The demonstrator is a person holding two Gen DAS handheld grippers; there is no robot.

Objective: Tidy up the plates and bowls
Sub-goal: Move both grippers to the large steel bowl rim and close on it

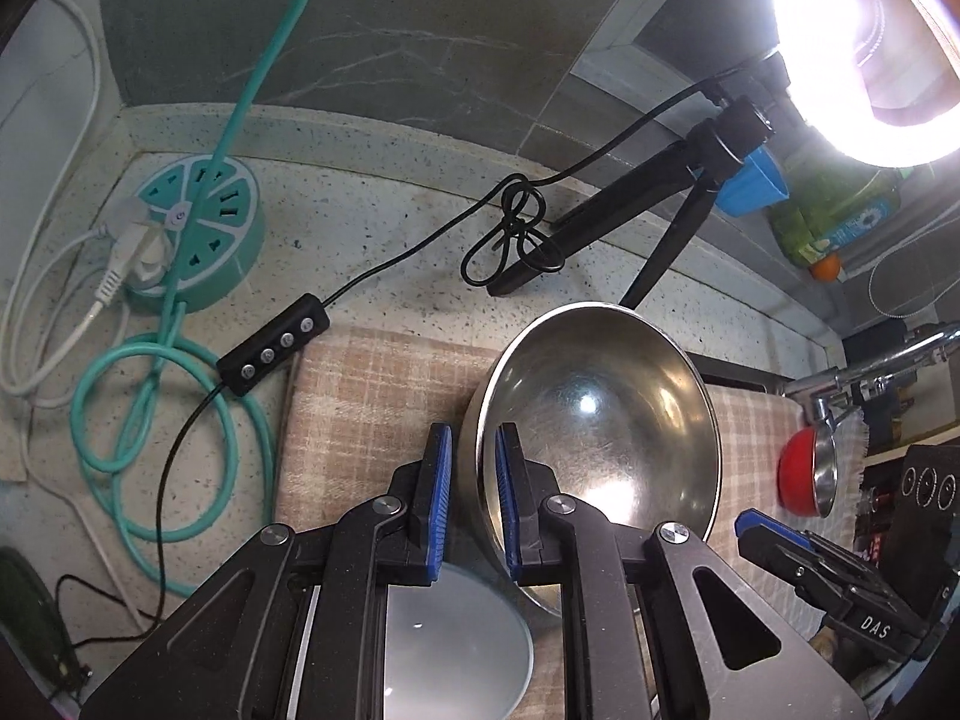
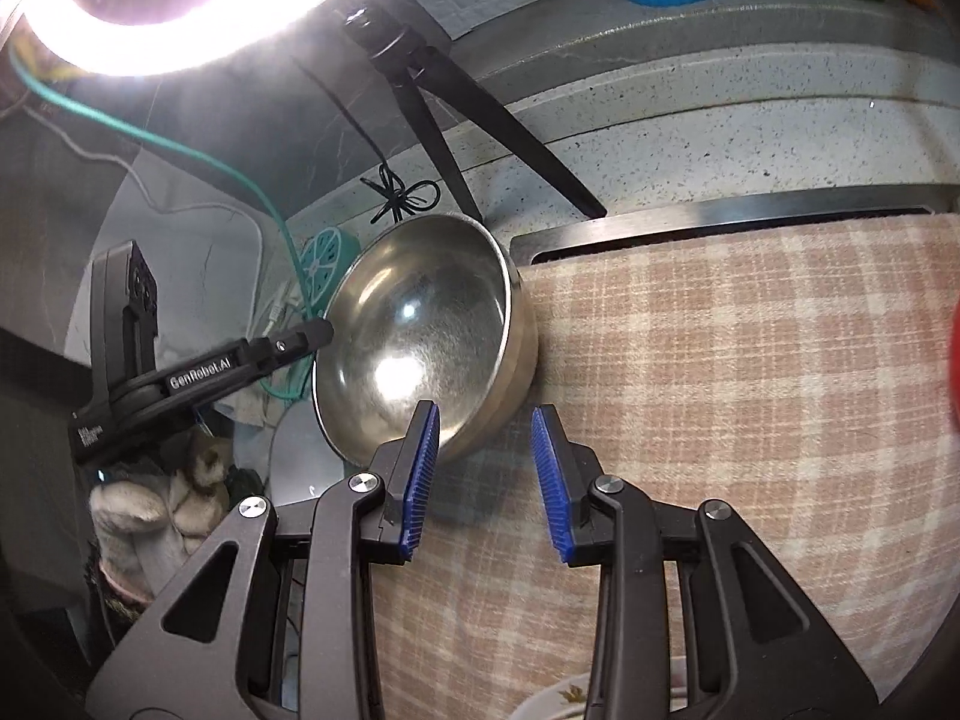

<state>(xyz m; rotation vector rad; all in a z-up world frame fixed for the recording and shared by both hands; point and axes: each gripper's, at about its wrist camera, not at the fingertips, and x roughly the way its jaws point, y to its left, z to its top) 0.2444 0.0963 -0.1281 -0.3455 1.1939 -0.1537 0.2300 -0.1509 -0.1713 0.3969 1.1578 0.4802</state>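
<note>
My left gripper (image 1: 474, 438) is shut on the left rim of a steel bowl (image 1: 600, 420), one blue pad inside and one outside. The bowl hangs tilted over the checked cloth (image 1: 372, 396), its hollow facing both cameras. In the right wrist view the same bowl (image 2: 420, 336) sits left of centre, with the left gripper (image 2: 321, 331) clamped on its far rim. My right gripper (image 2: 486, 420) is open just below the bowl's outer wall, and only cloth shows between its pads. A frosted white plate (image 1: 462, 636) lies under the left gripper. A red bowl (image 1: 801, 474) with a steel inside lies at the right.
A ring light (image 1: 864, 48) on a black tripod (image 1: 606, 210) stands behind the cloth, its cable and remote (image 1: 273, 345) trailing left. A teal power strip (image 1: 198, 228) and coiled cords fill the left counter. A tap (image 1: 882, 366) is at the right. A leaf-patterned plate (image 2: 564, 697) peeks in below.
</note>
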